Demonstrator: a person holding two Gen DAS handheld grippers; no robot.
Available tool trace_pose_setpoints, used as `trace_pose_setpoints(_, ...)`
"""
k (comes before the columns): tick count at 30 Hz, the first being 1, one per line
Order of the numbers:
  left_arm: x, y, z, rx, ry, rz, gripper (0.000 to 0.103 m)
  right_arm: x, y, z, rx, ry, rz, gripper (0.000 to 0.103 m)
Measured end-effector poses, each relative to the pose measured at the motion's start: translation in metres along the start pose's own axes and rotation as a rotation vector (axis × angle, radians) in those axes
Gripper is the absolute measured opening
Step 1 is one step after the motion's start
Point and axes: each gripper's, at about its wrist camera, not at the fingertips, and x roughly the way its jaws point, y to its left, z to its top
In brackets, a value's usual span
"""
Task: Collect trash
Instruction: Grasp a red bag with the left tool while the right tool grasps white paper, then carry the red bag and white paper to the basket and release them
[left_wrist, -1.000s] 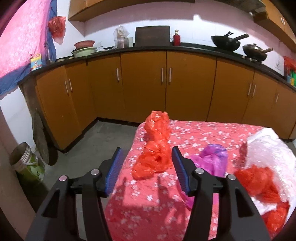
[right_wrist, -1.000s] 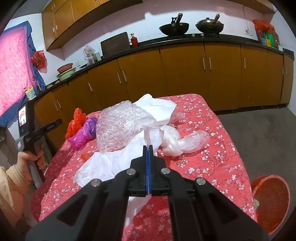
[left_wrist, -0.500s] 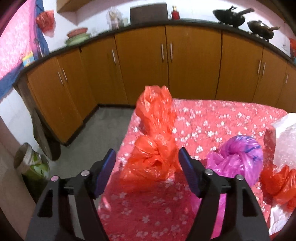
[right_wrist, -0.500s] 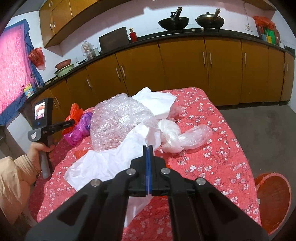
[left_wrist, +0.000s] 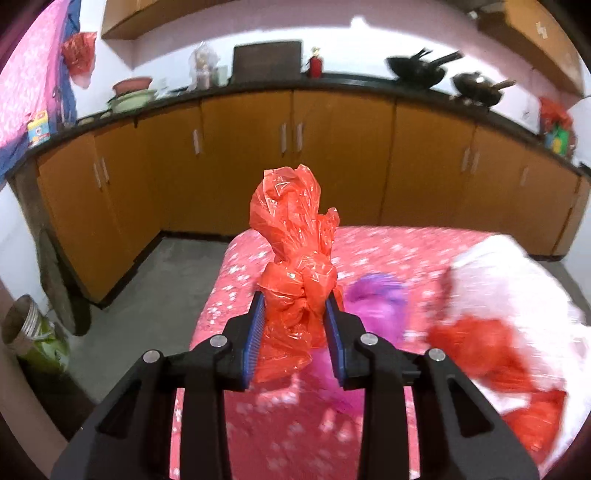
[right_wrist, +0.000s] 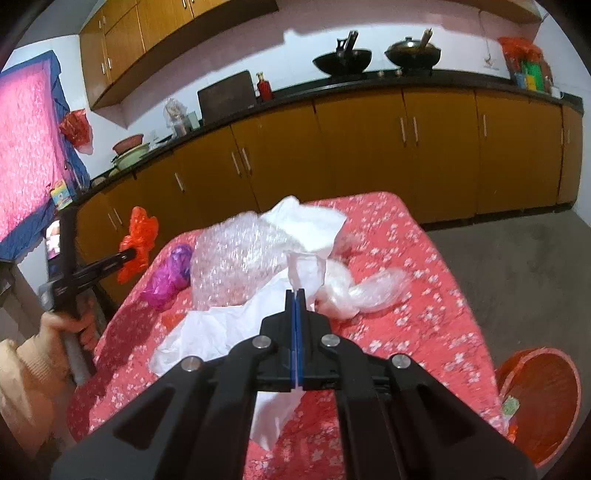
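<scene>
The orange bag (left_wrist: 293, 280) is sitting clamped between the closing pads of the left gripper (left_wrist: 295, 299), lifted at the bed's (right_wrist: 417, 266) nine o'clock edge. The right gripper (right_wrist: 295, 295) is pinching white paper (right_wrist: 229, 325), fingers together.

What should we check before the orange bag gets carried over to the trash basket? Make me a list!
1. Orange plastic bag sits between the left gripper jaws, which are closing: ok.
2. Bag lifted off the table: ok, seen from the right wrist view.
3. Squeeze firm enough to carry: cannot tell.
4. Right gripper shut on the white paper: ok.
5. Red basket on the floor has room: ok.
6. Purple bag not tangled with the orange one: ok.
</scene>
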Motion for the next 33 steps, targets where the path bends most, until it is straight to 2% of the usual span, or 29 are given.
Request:
trace_pose_setpoints(7, -0.055, -0.041, 0.007, 0.046, -0.065, -0.119, 0.032, -0.034, -0.001, 0.017, -0.002, -0.084, -0.01, 0.002)
trace_pose_setpoints(15, -0.094, -0.086, 0.003, 0.122, -0.111, -0.221, 0.032, -0.068, -0.009, 0.028, 0.014, -0.164, -0.046, 0.002)
trace_pose_setpoints(25, -0.118, -0.14, -0.004, 0.191, -0.17, -0.27, 0.032, -0.107, -0.026, 0.027, -0.003, -0.247, -0.143, 0.002)
trace_pose_setpoints(33, -0.123, -0.188, -0.013, 0.22, -0.163, -0.321, 0.032, -0.132, -0.074, 0.019, 0.041, -0.274, -0.252, 0.002)
